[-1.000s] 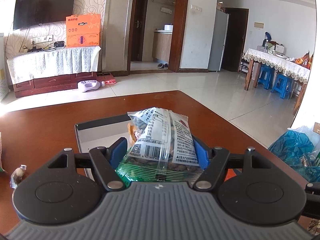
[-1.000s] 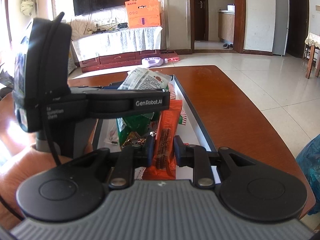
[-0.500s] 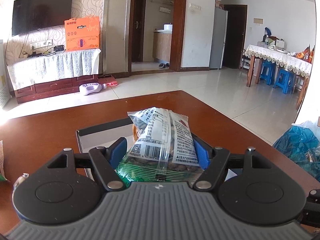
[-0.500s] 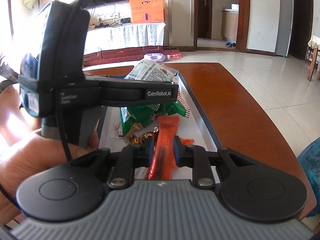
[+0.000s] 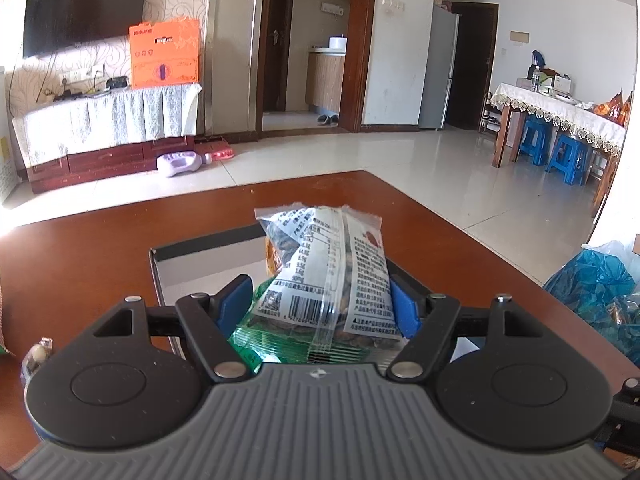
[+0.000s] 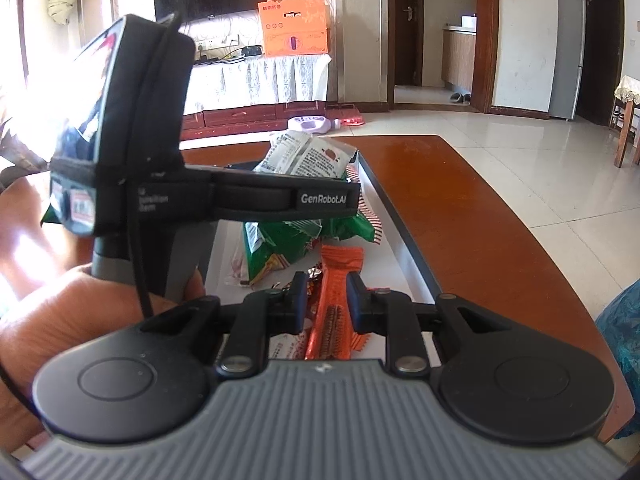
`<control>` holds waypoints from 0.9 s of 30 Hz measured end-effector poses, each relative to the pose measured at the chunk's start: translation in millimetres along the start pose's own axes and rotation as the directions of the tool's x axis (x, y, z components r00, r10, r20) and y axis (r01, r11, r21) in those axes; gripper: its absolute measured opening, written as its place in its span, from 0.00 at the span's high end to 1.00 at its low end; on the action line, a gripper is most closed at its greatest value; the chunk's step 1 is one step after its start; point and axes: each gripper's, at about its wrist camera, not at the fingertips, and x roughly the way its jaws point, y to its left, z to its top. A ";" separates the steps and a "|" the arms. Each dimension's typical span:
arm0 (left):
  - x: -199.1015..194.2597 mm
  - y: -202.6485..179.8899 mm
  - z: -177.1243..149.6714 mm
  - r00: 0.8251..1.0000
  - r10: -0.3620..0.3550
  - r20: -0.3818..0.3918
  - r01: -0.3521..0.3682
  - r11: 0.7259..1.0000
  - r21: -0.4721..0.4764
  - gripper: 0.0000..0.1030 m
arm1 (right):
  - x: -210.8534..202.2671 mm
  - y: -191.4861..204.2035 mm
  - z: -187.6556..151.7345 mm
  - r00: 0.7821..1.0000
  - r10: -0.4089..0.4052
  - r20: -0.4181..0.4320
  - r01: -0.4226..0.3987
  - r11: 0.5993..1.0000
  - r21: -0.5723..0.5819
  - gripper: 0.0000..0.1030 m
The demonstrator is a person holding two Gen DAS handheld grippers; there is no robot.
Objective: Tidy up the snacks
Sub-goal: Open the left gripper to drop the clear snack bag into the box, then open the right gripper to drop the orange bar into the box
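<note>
Snacks are mid-sort, both tools busy over the white tray (image 5: 200,264) on the brown table (image 5: 100,240). The left gripper (image 5: 324,304) has its blue pads pressed against a clear-and-green nut bag (image 5: 324,276), carried above the tray. The right gripper (image 6: 327,304) stands with its jaws narrowly apart around an orange bar (image 6: 338,280) that seems to rest on the tray floor — whether the pads still pinch it, I cannot tell. My reading: the bar is being set down and the bag comes next. That calls for lowering the bag onto bare tray beside the green packets (image 6: 280,240), not on top, then spreading the pads. The table is glossy wood; beyond it lie pale floor tiles, a wall television (image 5: 80,20) and an orange box (image 5: 165,53) on a draped cabinet.
</note>
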 end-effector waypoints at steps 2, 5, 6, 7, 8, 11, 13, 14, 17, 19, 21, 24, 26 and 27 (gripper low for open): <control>1.3 0.3 0.9 1.000 0.001 -0.012 -0.001 1.000 -0.004 0.24 | -1.3 -0.4 1.1 1.000 0.004 0.000 -0.004 1.000 0.000 0.76; 5.2 2.3 7.1 1.000 0.006 -0.028 -0.006 1.000 -0.008 0.23 | -1.6 0.1 1.6 1.000 0.007 0.000 -0.007 1.000 -0.001 0.76; 5.9 2.8 7.6 0.999 0.007 -0.032 -0.007 1.000 -0.011 0.23 | -1.3 -0.1 1.4 1.000 0.009 -0.003 -0.009 1.000 -0.002 0.76; 7.7 3.9 8.0 0.999 0.006 -0.035 -0.007 1.000 -0.015 0.22 | -1.0 -0.2 1.4 1.000 0.009 -0.006 -0.009 1.000 -0.002 0.76; 8.3 4.7 8.5 0.999 0.005 -0.037 -0.005 1.000 -0.018 0.22 | -0.8 -0.5 1.2 1.000 0.008 -0.007 -0.008 1.000 -0.002 0.76; 9.6 6.1 10.3 0.999 0.003 -0.040 -0.004 1.000 -0.020 0.22 | -1.2 -2.1 2.2 1.000 0.008 -0.007 -0.008 1.000 0.000 0.76; 10.7 6.6 10.9 0.999 0.001 -0.044 -0.001 1.000 -0.020 0.22 | -0.7 -1.8 2.1 1.000 0.008 -0.008 -0.008 1.000 -0.002 0.76; 11.2 7.0 11.3 0.999 0.000 -0.045 -0.001 1.000 -0.020 0.22 | -0.5 -1.5 2.3 1.000 0.008 -0.007 -0.008 1.000 -0.003 0.76; 12.4 7.2 12.2 0.999 0.004 -0.049 -0.005 1.000 -0.014 0.22 | 0.2 -0.3 2.5 1.000 0.007 -0.008 -0.007 1.000 -0.005 0.76; 12.6 7.4 11.8 0.999 0.006 -0.052 -0.007 1.000 -0.013 0.20 | 0.0 0.6 2.0 1.000 0.010 -0.008 -0.010 1.000 -0.005 0.76; 12.5 8.4 11.5 0.998 0.008 -0.055 -0.009 1.000 -0.013 0.17 | -0.6 1.3 1.5 1.000 0.010 -0.005 -0.010 1.000 -0.006 0.76; 11.5 10.1 8.2 0.999 0.006 -0.054 -0.007 1.000 -0.015 0.13 | -1.3 1.8 0.8 1.000 0.004 0.000 -0.004 1.000 -0.005 0.75; 10.4 12.1 6.8 0.998 0.005 -0.056 -0.006 1.000 -0.015 0.11 | -0.7 1.9 0.8 1.000 0.002 -0.001 -0.002 1.000 -0.004 0.74; 9.5 13.1 6.9 0.998 0.002 -0.056 -0.003 1.000 -0.016 0.11 | -0.9 2.2 0.7 1.000 0.000 0.000 0.000 1.000 -0.005 0.74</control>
